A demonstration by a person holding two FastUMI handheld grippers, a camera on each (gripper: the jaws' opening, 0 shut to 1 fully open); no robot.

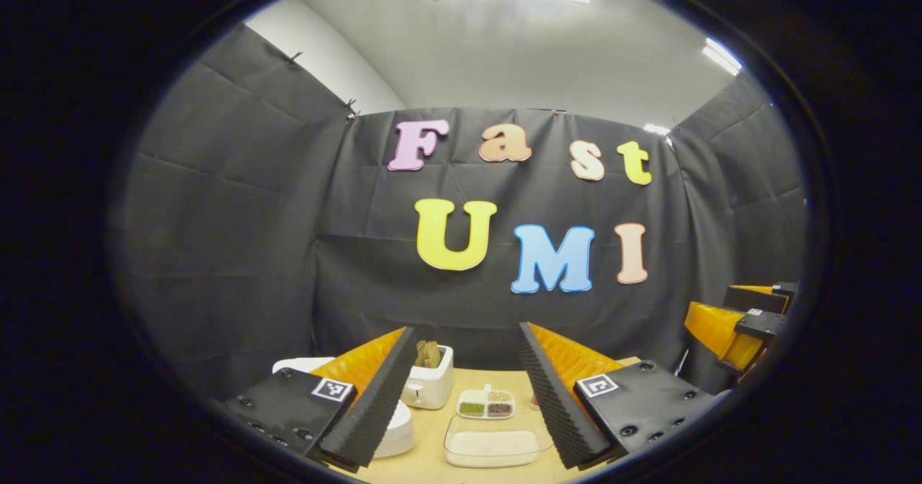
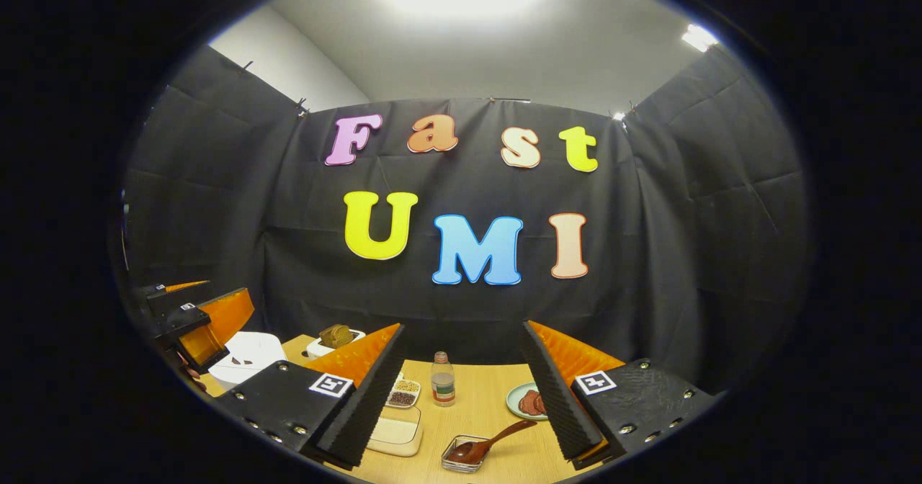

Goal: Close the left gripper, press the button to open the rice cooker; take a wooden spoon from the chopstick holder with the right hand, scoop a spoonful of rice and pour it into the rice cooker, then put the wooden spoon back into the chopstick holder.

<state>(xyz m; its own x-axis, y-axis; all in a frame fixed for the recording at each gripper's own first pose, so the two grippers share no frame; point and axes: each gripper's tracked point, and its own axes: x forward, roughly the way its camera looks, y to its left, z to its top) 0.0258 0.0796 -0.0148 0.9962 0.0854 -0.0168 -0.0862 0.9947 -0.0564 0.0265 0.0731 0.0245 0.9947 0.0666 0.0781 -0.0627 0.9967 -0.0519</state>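
Left gripper [image 1: 467,390] fingers spread wide, above table [image 1: 425,433]; rice cooker [image 1: 392,426] low left behind its finger, chopstick holder [image 1: 431,379] beside, rice tray [image 1: 492,446] ahead. Right gripper [image 2: 464,390] also apart, holding nothing; possibly wooden spoon [image 2: 490,441] in small dish

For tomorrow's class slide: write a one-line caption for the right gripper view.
Open right gripper hovers above a table holding a small bottle, a spoon in a dish and a white rice cooker.
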